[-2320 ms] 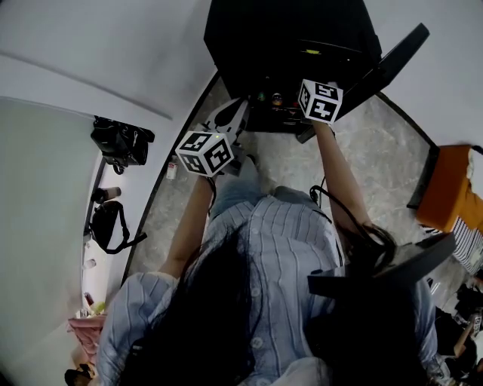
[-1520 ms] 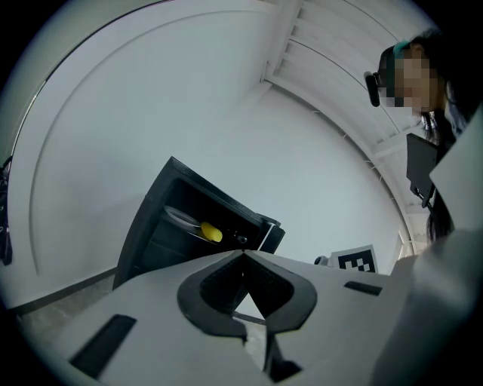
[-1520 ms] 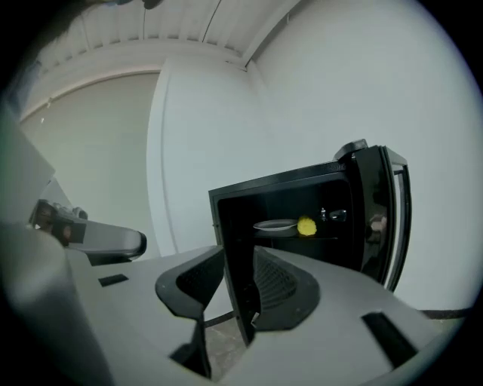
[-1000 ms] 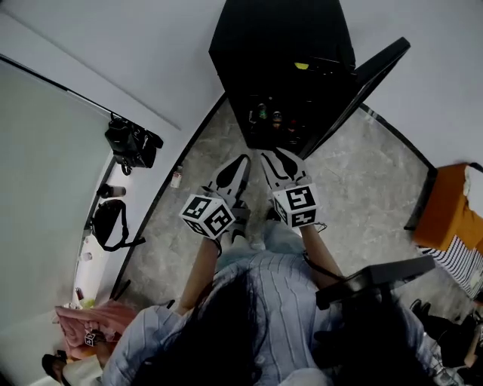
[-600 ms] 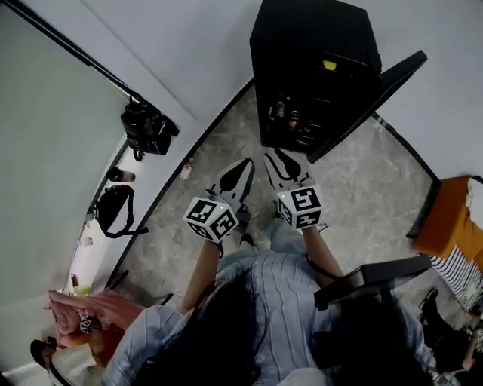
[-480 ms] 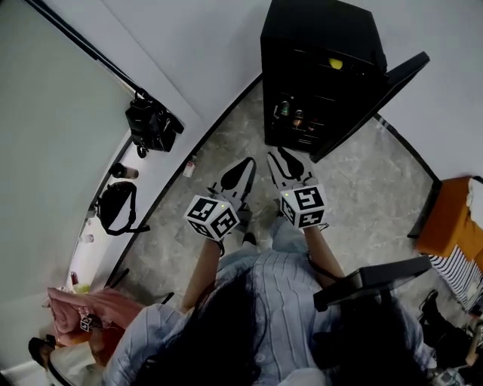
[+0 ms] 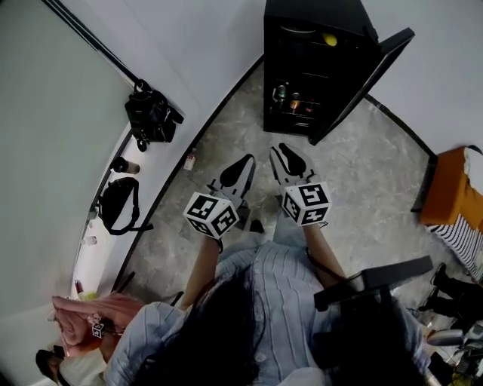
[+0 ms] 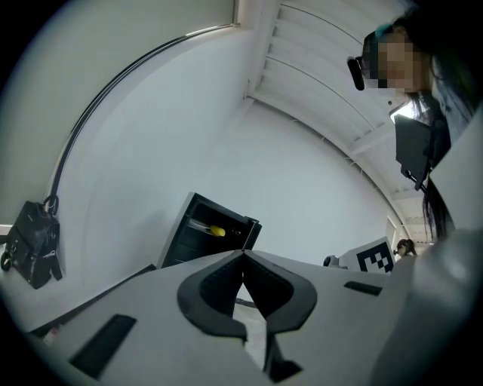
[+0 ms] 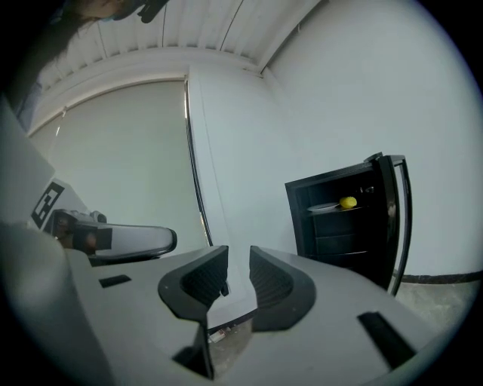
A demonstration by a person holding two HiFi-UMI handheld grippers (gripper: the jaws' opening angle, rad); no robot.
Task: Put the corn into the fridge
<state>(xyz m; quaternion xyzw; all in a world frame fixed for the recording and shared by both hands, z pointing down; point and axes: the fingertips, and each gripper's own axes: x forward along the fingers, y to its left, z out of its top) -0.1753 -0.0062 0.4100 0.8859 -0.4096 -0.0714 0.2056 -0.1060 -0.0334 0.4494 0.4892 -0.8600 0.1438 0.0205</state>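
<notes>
The fridge [image 7: 317,11] is cut off at its top by the head view's upper edge. On its top shelf a yellow thing [image 7: 330,39] is shown too small to be named surely, and the small things [image 7: 287,98] on a lower shelf likewise. Well right of the fridge an orange thing [image 7: 451,188] is cut by the edge. The fridge's foot is hidden behind the left gripper [image 8: 243,255] and partly behind the right gripper [image 9: 238,264]

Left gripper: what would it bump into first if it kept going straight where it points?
Probably the open black fridge: it sits in line beyond the left gripper, nothing between them, though depth is unclear.
</notes>
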